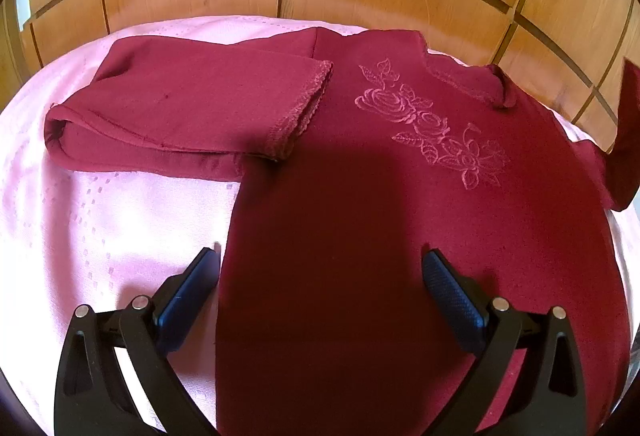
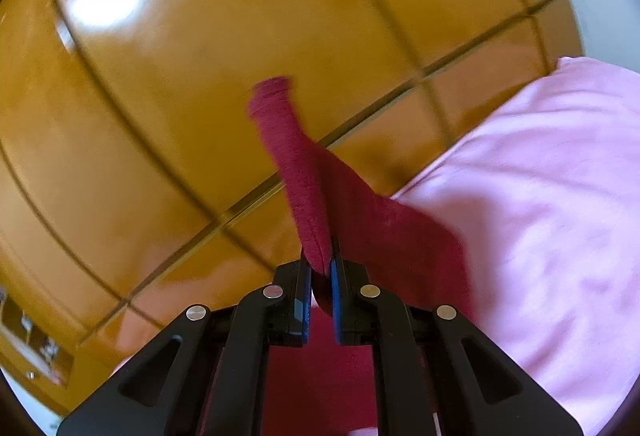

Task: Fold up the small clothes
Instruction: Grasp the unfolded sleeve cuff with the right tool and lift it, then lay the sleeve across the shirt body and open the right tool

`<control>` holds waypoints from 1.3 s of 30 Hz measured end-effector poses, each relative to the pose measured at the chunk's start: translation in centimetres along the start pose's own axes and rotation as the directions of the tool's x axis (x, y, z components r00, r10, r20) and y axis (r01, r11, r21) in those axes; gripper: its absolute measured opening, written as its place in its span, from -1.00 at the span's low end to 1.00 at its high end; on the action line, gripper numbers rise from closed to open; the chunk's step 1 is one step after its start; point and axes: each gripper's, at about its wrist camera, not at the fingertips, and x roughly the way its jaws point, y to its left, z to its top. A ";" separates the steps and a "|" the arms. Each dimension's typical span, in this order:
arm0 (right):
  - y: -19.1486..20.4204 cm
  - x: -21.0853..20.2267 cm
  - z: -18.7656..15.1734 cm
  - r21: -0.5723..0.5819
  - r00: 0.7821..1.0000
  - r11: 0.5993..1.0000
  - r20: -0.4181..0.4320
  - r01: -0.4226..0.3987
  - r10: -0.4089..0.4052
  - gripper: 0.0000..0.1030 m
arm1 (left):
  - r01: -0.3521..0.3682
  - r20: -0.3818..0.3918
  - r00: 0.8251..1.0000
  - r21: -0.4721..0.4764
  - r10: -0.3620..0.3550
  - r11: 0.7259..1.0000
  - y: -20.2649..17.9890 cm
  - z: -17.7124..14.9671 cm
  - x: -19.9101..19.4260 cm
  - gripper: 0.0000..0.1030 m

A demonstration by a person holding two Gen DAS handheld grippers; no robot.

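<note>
The surface (image 1: pixel 100 220) is covered with a pale pink cloth with a woven pattern of small squares. Directly on it lies a dark red top (image 1: pixel 360 196), spread flat, with one sleeve (image 1: pixel 188 108) folded across its body.

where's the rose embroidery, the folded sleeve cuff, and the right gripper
rose embroidery (image 1: pixel 432 128), left wrist view, on a middle rose
folded sleeve cuff (image 1: pixel 308 104), left wrist view, on the stitched hem
right gripper (image 2: pixel 321 268), right wrist view, between the fingertips

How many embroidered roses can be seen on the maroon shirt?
3, in a diagonal row on the maroon shirt: upper rose, middle rose, lower rose. Leaves surround them; folds may hide more embroidery.
</note>
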 end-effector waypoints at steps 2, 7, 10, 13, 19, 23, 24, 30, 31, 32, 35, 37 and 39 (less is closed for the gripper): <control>2.8 0.6 -1.4 -0.044 0.999 0.999 -0.024 -0.028 0.027 -0.86 | 0.006 0.002 1.000 -0.004 -0.006 1.000 0.1 -0.1 0.0 0.96; 9.1 2.6 -5.9 -0.151 0.987 0.982 -0.123 -0.117 0.099 -0.86 | 0.009 0.008 1.000 -0.008 -0.009 1.000 0.1 -0.1 -0.1 0.96; 12.1 4.3 -9.0 -0.171 0.970 0.970 -0.198 -0.175 0.140 -0.86 | 0.011 0.009 1.000 -0.011 -0.011 1.000 0.1 -0.1 -0.1 0.96; 14.0 5.6 -12.2 -0.169 0.948 0.959 -0.266 -0.226 0.177 -0.86 | 0.012 0.010 1.000 -0.011 -0.012 1.000 0.2 -0.1 -0.1 0.96; 17.3 7.9 -18.5 -0.248 0.891 0.917 -0.412 -0.313 0.193 -0.86 | 0.010 0.009 1.000 -0.009 -0.010 1.000 0.1 0.0 -0.1 0.96; 18.1 9.3 -22.2 -0.385 0.870 0.871 -0.484 -0.305 0.091 -0.57 | 0.010 0.008 1.000 -0.008 -0.010 1.000 0.1 0.0 -0.1 0.96; 17.8 9.3 -22.3 -0.394 0.866 0.865 -0.493 -0.309 0.084 -0.54 | 0.010 0.008 1.000 -0.008 -0.010 1.000 0.1 0.0 -0.1 0.96; 13.2 5.4 -21.0 -0.254 0.857 0.904 -0.479 -0.343 0.190 -0.22 | 0.034 -0.005 0.999 -0.006 -0.034 0.999 -0.3 0.6 -1.2 0.95; 11.7 4.3 -20.6 -0.219 0.864 0.919 -0.462 -0.328 0.198 0.27 | 0.061 0.008 0.998 -0.014 -0.061 0.998 -0.5 0.8 -1.7 0.95; 10.9 3.6 -20.3 -0.195 0.871 0.927 -0.444 -0.321 0.209 0.38 | 0.084 0.026 0.996 -0.026 -0.083 0.996 -0.8 1.2 -2.4 0.95; 7.3 1.7 -18.9 -0.120 0.889 0.949 -0.401 -0.290 0.221 0.38 | 0.148 0.054 0.988 -0.079 -0.144 0.986 -1.5 2.7 -3.0 0.95; 4.6 1.3 -17.8 -0.037 0.901 0.966 -0.372 -0.254 0.223 0.38 | 0.189 0.052 0.982 -0.139 -0.184 0.972 -1.8 3.9 -2.5 0.95; 2.1 1.2 -16.7 0.071 0.909 0.970 -0.340 -0.231 0.241 0.33 | 0.196 0.044 0.981 -0.178 -0.191 0.964 -2.1 5.0 -1.5 0.95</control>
